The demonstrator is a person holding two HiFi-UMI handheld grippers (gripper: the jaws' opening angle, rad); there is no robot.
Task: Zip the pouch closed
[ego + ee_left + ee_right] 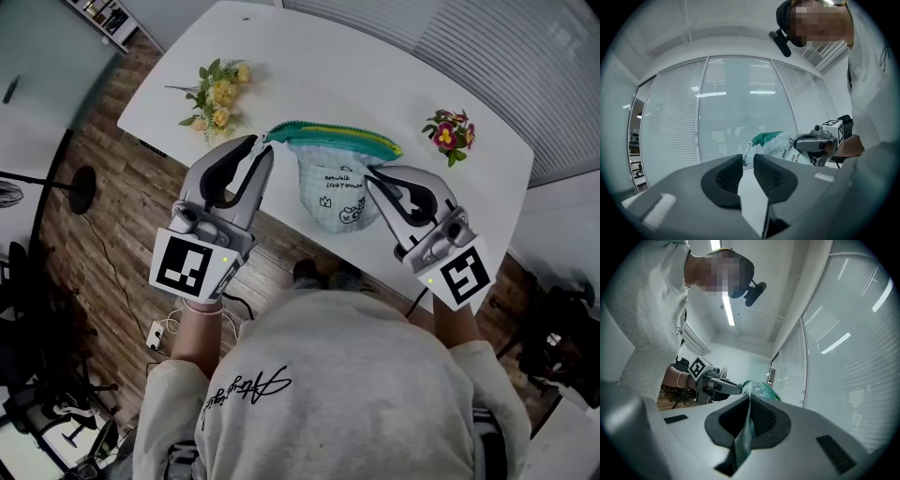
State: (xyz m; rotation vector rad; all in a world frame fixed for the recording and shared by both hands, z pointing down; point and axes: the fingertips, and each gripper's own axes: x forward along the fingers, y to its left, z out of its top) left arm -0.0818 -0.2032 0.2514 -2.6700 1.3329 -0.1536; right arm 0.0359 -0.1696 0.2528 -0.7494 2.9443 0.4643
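**Soft pouch hung between both tongs, over the worktop's near edge**

Left tongs: nearly together, only a thin gap. The tips sit on the pouch's left end, at 9 o'clock of it. In the left gripper view the fabric fills the gap at the tips, so it reads as a pinch.

Right tongs: fully closed on a strip of the pouch's fabric that runs down between the pads. The grip is at 3 o'clock of the pouch, just under the zip.

The pouch is at centre of the head view, held up off the worktop. The body is pale and quilted with small prints. The green zip band arcs across the top from 9 to 3 o'clock. Slider spot: can't tell.

Handling, as a judgement:
- Light and floppy, with no stiffness of its own; the body sags below the zip line.
- The zip likely only runs clean if the band is pulled taut end to end.
- Best holds are the fabric at the zip ends and then the small pull tab.
- Quilted cloth shouldn't slip much and isn't fragile.

Farther back on the worktop, both well apart from the pouch:
- Yellow flower bunch at 10 o'clock.
- Pink flower bunch at 2 o'clock.
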